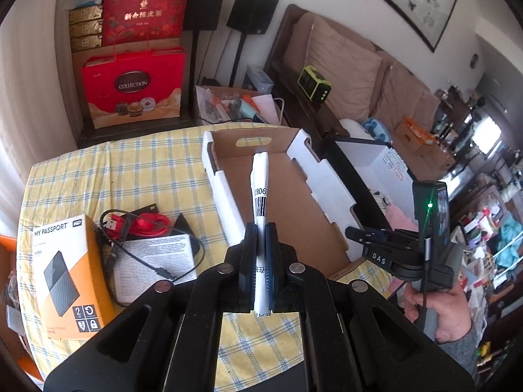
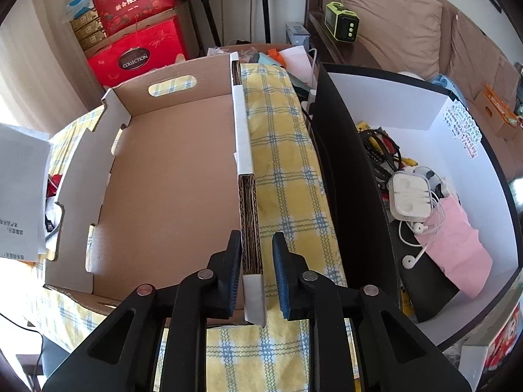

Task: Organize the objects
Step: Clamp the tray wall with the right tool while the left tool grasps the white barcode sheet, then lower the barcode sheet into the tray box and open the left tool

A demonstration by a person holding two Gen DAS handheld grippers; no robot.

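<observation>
Right gripper (image 2: pixel 256 272) straddles cardboard tray (image 2: pixel 176 163) wall edge.

Red gift boxes (image 1: pixel 134 88), speakers (image 1: pixel 252 10), sofa cushions (image 1: pixel 343 65).

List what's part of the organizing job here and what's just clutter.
Job: left claw, shut on white paper slip; cardboard tray; right claw straddling its wall; orange drive box; red cable; booklet.
Clutter: red gift bags; green device; sofa cushions.
</observation>
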